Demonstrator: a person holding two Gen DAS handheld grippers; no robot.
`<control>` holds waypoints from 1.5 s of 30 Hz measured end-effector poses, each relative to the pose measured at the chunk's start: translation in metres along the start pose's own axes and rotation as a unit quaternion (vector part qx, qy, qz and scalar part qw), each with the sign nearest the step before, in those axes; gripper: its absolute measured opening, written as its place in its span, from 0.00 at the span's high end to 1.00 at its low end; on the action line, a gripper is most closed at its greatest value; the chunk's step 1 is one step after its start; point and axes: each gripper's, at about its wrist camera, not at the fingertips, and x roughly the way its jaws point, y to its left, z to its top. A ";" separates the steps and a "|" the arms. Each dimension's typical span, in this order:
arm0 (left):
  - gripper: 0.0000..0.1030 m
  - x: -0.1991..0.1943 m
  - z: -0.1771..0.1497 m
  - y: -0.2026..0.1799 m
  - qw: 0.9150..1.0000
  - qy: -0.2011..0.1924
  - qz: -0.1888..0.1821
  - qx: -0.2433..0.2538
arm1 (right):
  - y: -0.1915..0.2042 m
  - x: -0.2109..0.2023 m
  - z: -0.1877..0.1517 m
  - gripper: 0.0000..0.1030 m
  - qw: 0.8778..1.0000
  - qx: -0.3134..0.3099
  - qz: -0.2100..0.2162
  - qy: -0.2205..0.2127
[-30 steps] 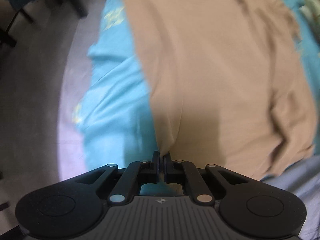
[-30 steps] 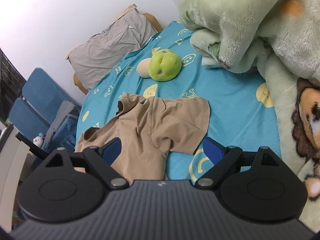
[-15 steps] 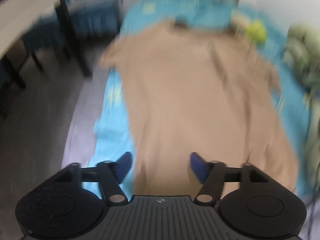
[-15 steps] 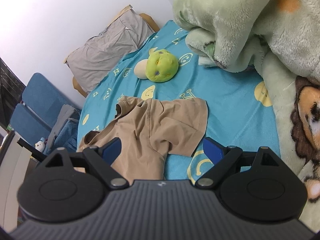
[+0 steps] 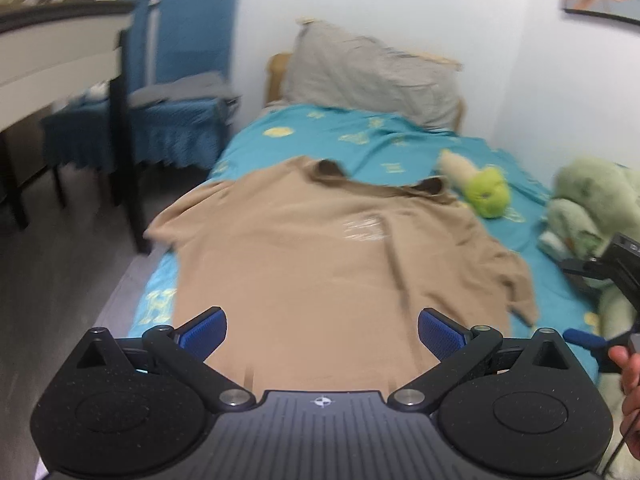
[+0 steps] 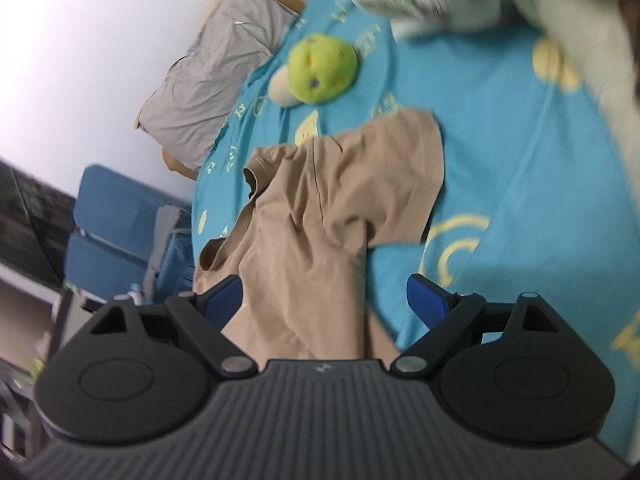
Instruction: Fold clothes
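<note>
A tan T-shirt (image 5: 320,264) lies spread on the teal bed sheet (image 5: 360,136), collar toward the pillow. My left gripper (image 5: 322,332) is open and empty above the shirt's lower part. In the right wrist view the same shirt (image 6: 320,216) shows its right sleeve and side, rumpled. My right gripper (image 6: 324,300) is open and empty above the shirt's right side. The right gripper also shows at the right edge of the left wrist view (image 5: 600,344).
A grey pillow (image 5: 372,76) stands at the head of the bed. A green plush toy (image 5: 486,194) lies beside the collar. A green fleece blanket (image 5: 592,200) is piled at the right. Blue chairs (image 5: 176,80) and a desk (image 5: 52,56) stand to the left.
My left gripper let go of the shirt's hem, opened and pulled back and up. My right gripper tilted and moved closer over the sleeve side.
</note>
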 end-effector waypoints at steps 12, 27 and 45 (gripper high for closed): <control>0.00 0.056 -0.015 0.057 0.996 0.023 -0.028 -0.085 | -0.021 0.081 0.023 0.13 0.992 0.091 -0.001 -0.084; 0.00 0.098 -0.023 0.060 0.995 0.051 -0.032 -0.085 | 0.029 0.118 0.078 0.90 0.954 -0.169 -0.172 -0.177; 0.00 0.100 -0.020 0.056 0.998 0.036 -0.016 -0.042 | 0.066 0.059 0.054 0.16 0.917 -0.358 -0.175 -0.020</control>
